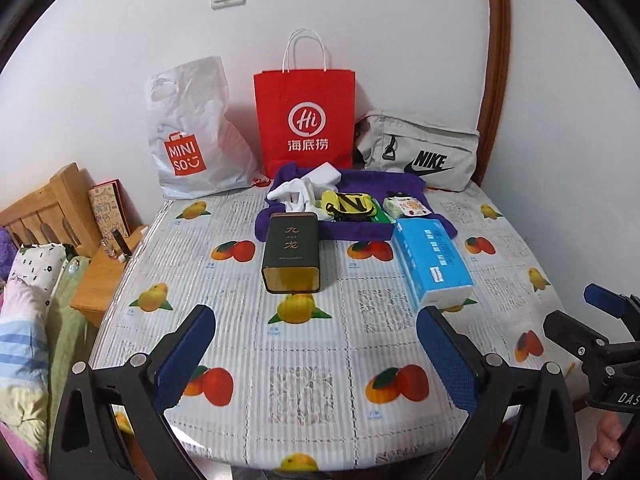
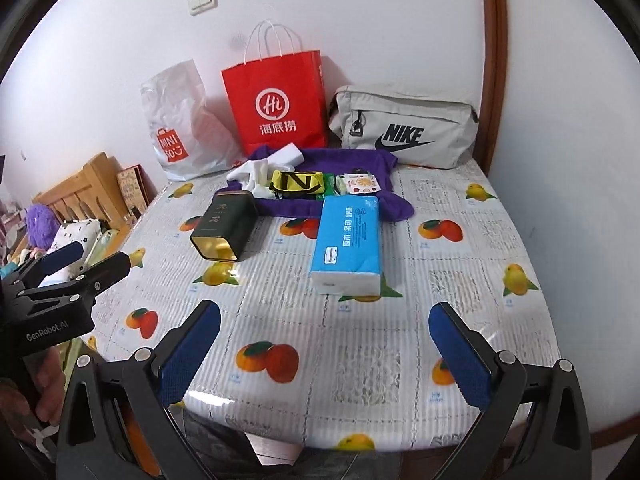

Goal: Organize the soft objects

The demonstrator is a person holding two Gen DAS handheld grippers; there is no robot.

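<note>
My left gripper (image 1: 316, 344) and right gripper (image 2: 326, 340) both hover over the near edge of the table (image 1: 392, 344), jaws spread wide with nothing between them. The soft things lie at the far side: white socks (image 1: 304, 190) and a yellow-and-black pouch (image 1: 350, 204) on a purple cloth (image 1: 360, 232), beside a small packet (image 1: 408, 206), possibly wipes. A dark tin (image 1: 291, 254) and a blue tissue pack (image 1: 432, 264) lie nearer. Against the wall stand a white plastic bag (image 1: 192, 136), a red paper bag (image 1: 306, 120) and a grey bag (image 1: 420, 152)
</note>
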